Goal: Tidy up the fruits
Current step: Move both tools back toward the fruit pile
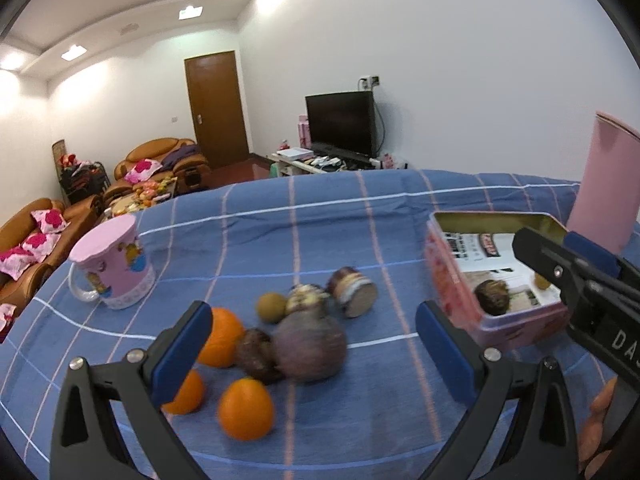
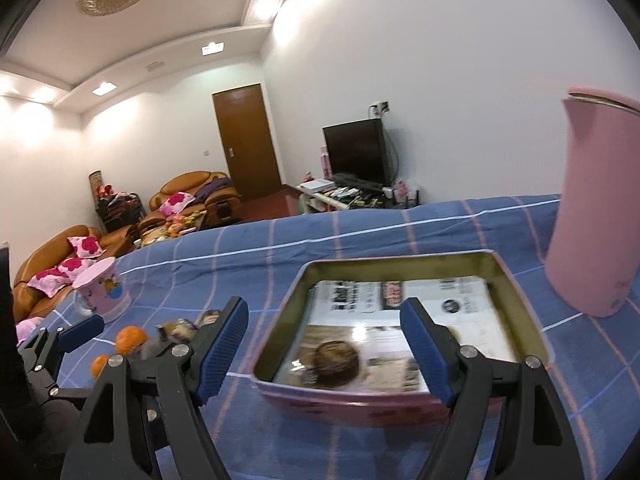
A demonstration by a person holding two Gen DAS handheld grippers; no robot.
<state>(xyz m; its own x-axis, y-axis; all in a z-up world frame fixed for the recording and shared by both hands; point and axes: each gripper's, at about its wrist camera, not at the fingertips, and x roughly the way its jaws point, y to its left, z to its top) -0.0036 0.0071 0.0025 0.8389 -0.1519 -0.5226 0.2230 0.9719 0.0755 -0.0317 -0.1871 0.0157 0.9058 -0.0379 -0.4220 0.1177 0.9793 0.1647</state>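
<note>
A pile of fruit lies on the blue checked cloth: three oranges, a large purple fruit, a dark brown fruit, a small brown one and more behind. My left gripper is open just above and around the pile. A pink tin box lined with printed paper holds a dark fruit; the left wrist view also shows the tin box with a small yellow fruit inside. My right gripper is open and empty over the box.
A pink lidded mug stands at the left of the table. A tall pink flask stands right of the box. A small jar lies on its side behind the fruit. Sofas, a door and a TV are beyond the table.
</note>
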